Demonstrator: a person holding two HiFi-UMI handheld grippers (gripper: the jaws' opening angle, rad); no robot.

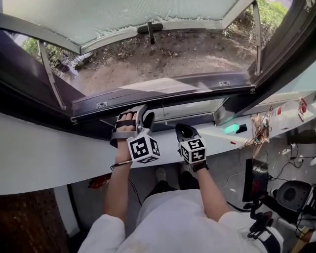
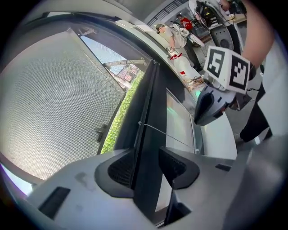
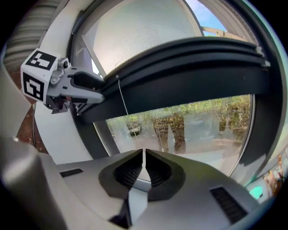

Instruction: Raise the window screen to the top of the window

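A dark bar of the window screen [image 1: 187,85] runs across the bottom of the window opening, and a thin cord [image 2: 166,134] hangs from it. My left gripper [image 1: 143,117] sits on the bar's left part. In the left gripper view the bar [image 2: 150,134] passes between the jaws of my left gripper [image 2: 146,164], with both pads at its edges. My right gripper [image 1: 183,129] is shut and empty, just below the bar and apart from it. The right gripper view shows my right gripper [image 3: 144,155] aimed at the lower glass, the bar [image 3: 189,67] above it and my left gripper [image 3: 85,90] on the bar.
The window sash [image 1: 148,15] with its handle [image 1: 150,27] is swung outward over bare ground. A white sill [image 1: 49,153] lies under both grippers. Cables [image 1: 261,128] and a green-lit device [image 1: 231,129] sit on the ledge at right. A person [image 2: 173,38] stands further along the room.
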